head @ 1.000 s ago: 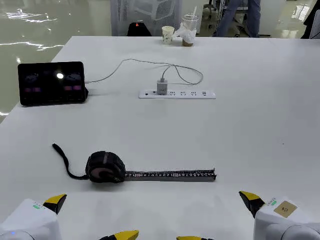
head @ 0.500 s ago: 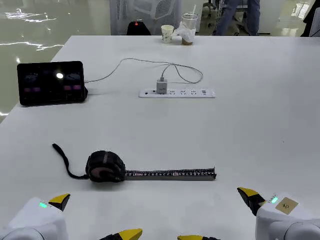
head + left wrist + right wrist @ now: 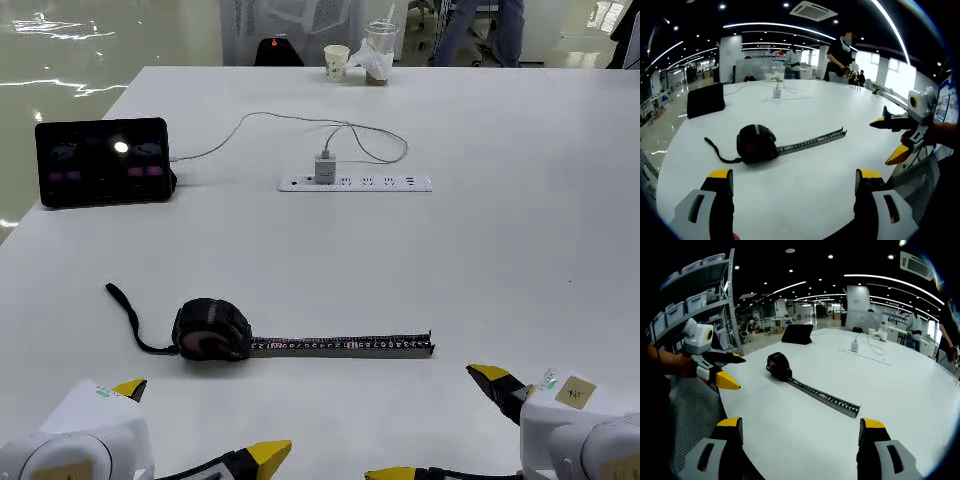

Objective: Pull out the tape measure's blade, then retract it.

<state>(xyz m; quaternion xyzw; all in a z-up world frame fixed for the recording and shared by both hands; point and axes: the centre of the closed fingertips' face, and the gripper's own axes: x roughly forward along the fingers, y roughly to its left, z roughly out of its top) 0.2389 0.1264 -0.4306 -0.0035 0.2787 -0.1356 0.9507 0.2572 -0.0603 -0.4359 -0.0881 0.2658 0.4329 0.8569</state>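
1. Head view: the tape measure (image 3: 210, 330) lies on the smooth white surface (image 3: 500, 250), at about 7 o'clock from the picture's middle. Its blade (image 3: 340, 346) is drawn out flat toward 3 o'clock, and a black wrist strap (image 3: 125, 312) trails off toward 10 o'clock. The left tongs (image 3: 200, 420) and right tongs (image 3: 435, 423) hover at 6 o'clock, both spread apart, empty and clear of the tape.
2. Left gripper view: the left tongs (image 3: 794, 175) gape wide, tipped in yellow. Ahead at 11 o'clock sits the rounded black case with a dull reddish face. The blade runs toward 2 o'clock to a small end hook (image 3: 842, 132). The right tongs (image 3: 900, 140) enter at 3 o'clock, also apart.
3. Right gripper view: the right tongs (image 3: 800, 423) stand open. The blade (image 3: 825, 396) is a thin, stiff strip with printed marks, and the case lies at 11 o'clock.
4. The pull-out looks done, so retraction seems to be the step in hand. It likely calls for one of the tongs to steady the case while the other guides the hook back.
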